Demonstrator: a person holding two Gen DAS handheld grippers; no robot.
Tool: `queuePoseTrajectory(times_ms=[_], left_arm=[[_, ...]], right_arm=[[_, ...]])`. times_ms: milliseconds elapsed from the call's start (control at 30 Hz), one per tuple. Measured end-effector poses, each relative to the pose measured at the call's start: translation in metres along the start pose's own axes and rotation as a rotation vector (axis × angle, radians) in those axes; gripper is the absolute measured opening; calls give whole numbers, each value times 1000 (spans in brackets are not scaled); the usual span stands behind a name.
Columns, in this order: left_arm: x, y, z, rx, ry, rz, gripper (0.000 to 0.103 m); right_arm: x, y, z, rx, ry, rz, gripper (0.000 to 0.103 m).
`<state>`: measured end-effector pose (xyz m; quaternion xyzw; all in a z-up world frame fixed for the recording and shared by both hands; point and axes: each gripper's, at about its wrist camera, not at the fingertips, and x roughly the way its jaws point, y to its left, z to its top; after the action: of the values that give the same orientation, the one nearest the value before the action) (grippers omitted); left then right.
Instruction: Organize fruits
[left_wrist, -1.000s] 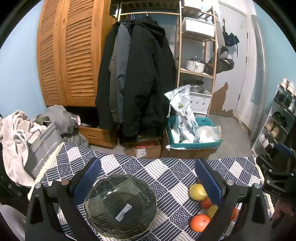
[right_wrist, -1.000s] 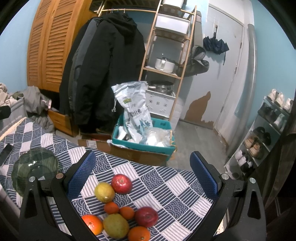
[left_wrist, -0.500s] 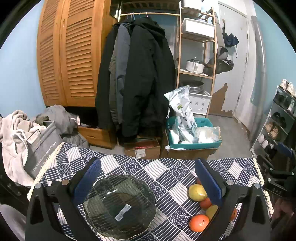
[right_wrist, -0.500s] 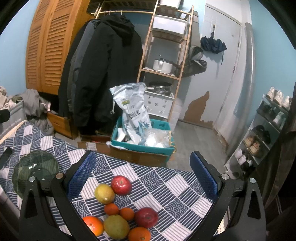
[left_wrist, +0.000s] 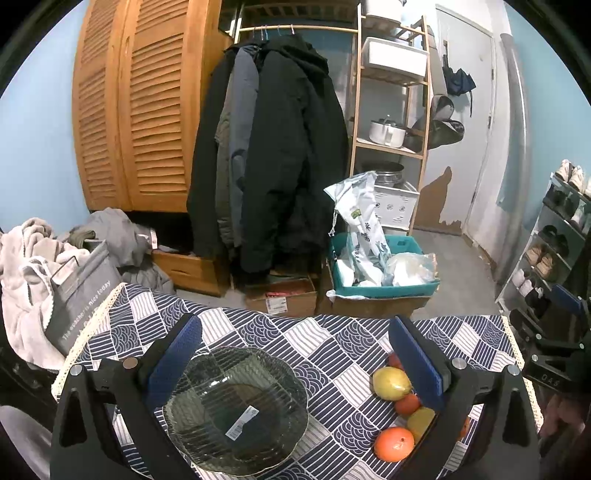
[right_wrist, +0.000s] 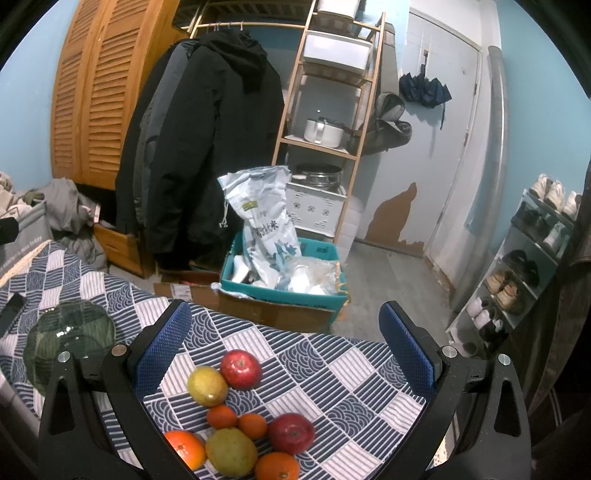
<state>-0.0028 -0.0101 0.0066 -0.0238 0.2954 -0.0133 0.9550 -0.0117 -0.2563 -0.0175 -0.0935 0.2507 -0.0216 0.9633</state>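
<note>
A dark glass plate (left_wrist: 236, 410) with a white sticker lies on the checked tablecloth, under my left gripper (left_wrist: 295, 362), which is open and holds nothing. The plate (right_wrist: 68, 332) also shows at the left of the right wrist view. A pile of fruit lies to the right: two red apples (right_wrist: 241, 369) (right_wrist: 291, 432), two yellow-green fruits (right_wrist: 207, 385) (right_wrist: 231, 451), and several oranges (right_wrist: 184, 448). My right gripper (right_wrist: 286, 343) hovers open above this pile, touching none of it. In the left wrist view the same fruits (left_wrist: 391, 382) sit by the right finger.
The table's far edge (right_wrist: 280, 328) drops to the floor, where a teal bin (right_wrist: 284, 291) with bags rests on cardboard boxes. A dark phone (right_wrist: 11, 310) lies left of the plate. A grey basket (left_wrist: 79, 288) with laundry stands off the left corner. Coats, shelves and a shoe rack stand beyond.
Both grippers have hardly moved; the views have shifted only slightly. The plate and the fruits lie where they were.
</note>
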Motion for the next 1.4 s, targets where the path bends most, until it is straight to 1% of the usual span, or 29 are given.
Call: queuePoseTrajectory(times_ms=[933, 1100, 1400], left_arm=[[-1, -2, -2, -2, -5, -16, 102], [1, -9, -4, 10, 3, -25, 102], [5, -10, -12, 17, 26, -44, 102]], right_arm=[[0, 0, -2, -4, -1, -3, 100], [0, -2, -2, -5, 0, -6, 100], [2, -10, -6, -6, 5, -13, 100]])
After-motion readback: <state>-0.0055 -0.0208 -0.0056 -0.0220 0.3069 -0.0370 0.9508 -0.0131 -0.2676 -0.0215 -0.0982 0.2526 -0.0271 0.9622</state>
